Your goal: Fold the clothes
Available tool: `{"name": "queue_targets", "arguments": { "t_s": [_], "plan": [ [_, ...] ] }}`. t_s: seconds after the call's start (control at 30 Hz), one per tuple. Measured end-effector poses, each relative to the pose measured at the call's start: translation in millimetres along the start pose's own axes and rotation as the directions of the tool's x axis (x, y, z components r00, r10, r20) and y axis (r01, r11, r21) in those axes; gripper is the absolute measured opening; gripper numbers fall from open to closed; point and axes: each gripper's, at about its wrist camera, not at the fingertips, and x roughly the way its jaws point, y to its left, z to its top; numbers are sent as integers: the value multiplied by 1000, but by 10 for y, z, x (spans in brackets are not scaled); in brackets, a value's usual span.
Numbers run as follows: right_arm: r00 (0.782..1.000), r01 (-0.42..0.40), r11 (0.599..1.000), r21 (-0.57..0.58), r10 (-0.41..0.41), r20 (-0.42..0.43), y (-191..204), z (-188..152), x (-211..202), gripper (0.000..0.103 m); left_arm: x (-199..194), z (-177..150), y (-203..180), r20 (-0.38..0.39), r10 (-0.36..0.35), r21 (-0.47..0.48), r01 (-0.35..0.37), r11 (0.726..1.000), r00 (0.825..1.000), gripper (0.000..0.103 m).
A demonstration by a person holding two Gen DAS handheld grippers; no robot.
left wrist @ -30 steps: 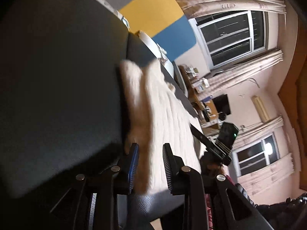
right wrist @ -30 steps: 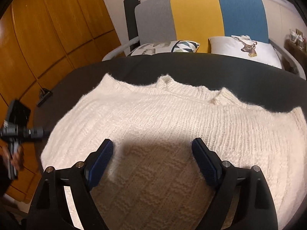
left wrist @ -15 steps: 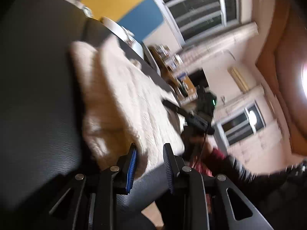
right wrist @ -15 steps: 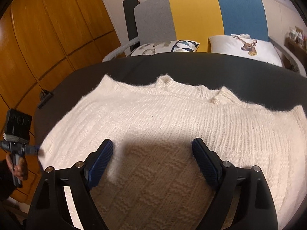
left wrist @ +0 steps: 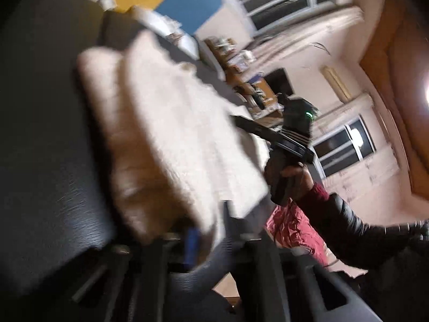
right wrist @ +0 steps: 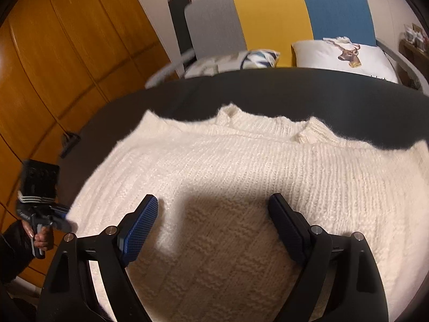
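A cream knitted sweater (right wrist: 241, 166) lies spread flat on a black padded surface (right wrist: 268, 91), neckline at the far side. My right gripper (right wrist: 214, 209) hovers open over its lower middle, with nothing between the blue pads. In the right wrist view my left gripper (right wrist: 60, 221) sits at the sweater's left edge, held by a hand. The blurred left wrist view shows the sweater (left wrist: 166, 123) with its near edge bunched between the fingers of my left gripper (left wrist: 211, 230), which is shut on it. One blue pad (left wrist: 191, 244) shows beside the fabric.
Two pillows (right wrist: 346, 53) and a grey, yellow and blue headboard (right wrist: 270, 21) stand behind the surface. Wooden wardrobe doors (right wrist: 53, 67) fill the left. A small dark object (right wrist: 68, 143) lies at the surface's left rim. A person's dark sleeve (left wrist: 348, 230) reaches in at right.
My left gripper has closed on the sweater's edge and rolled while rising a little, bunching the fabric. The right gripper has stayed open and still.
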Motion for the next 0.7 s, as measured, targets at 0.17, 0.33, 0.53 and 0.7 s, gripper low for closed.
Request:
{"name": "queue_targets", "arguments": {
  "t_s": [0.17,0.33,0.53,0.7],
  "plan": [
    [998,56,997,-59,-56,-4,51,-38,68,87,-359,-199,-150,64,58,88,-64,994,996,5],
    [998,63,991,-117,-59,32,61,-135,86,90,-161,-585,20,3,112,26,-112,993,994,5],
    [999,14,996,-93,-11,39,-24,-158,44,92,-208,-443,109,76,-4,-133,14,991,997,24],
    [999,44,996,-71,-44,-7,78,-24,-70,92,-43,-187,97,45,17,-145,-11,989,999,25]
  ]
}}
